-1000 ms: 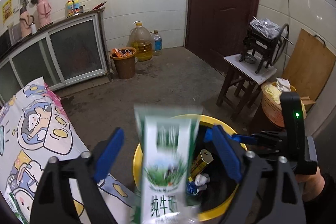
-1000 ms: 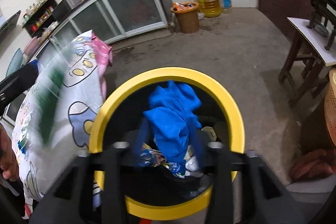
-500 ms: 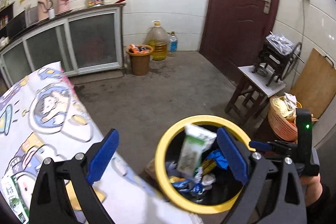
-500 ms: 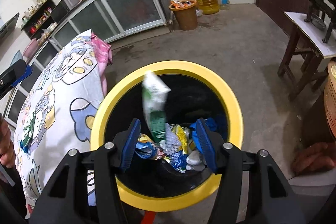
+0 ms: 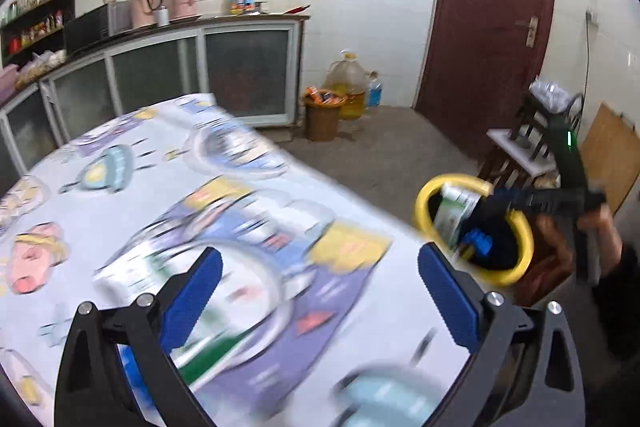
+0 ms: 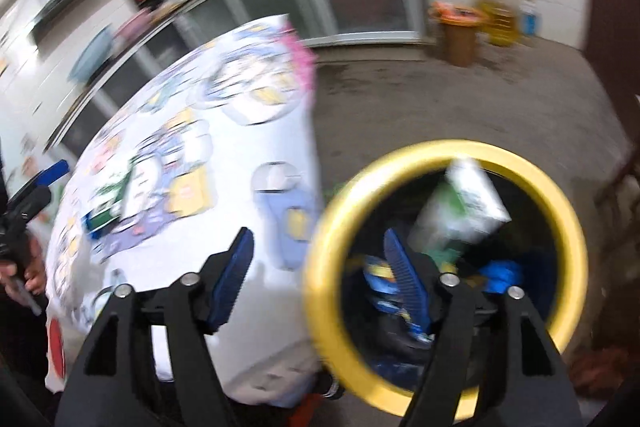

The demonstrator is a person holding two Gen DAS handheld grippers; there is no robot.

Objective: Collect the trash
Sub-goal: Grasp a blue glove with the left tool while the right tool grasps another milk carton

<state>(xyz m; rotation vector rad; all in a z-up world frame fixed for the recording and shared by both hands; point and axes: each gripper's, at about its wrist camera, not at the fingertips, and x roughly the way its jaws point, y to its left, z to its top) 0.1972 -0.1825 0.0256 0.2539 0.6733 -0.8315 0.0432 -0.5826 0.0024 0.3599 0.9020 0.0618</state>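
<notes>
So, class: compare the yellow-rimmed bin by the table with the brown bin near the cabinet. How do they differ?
The yellow-rimmed bin stands beside the table, black inside, holding a green-and-white carton and blue wrappers. The brown bin is plain brown, stands by the cabinet, and is topped with orange litter. Both are round, upright, open-topped bins holding trash.

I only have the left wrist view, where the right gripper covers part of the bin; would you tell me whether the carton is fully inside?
Observer: Yes. From the right wrist, the carton sits within the bin rim, tilted toward the far side.
Operator: Thank you. Is the right gripper carrying anything?
Observer: No. The right gripper has its jaws opening, with nothing between them.
Operator: What else is in the bin?
Observer: Blue wrappers lie at the bottom, below the carton.
</notes>
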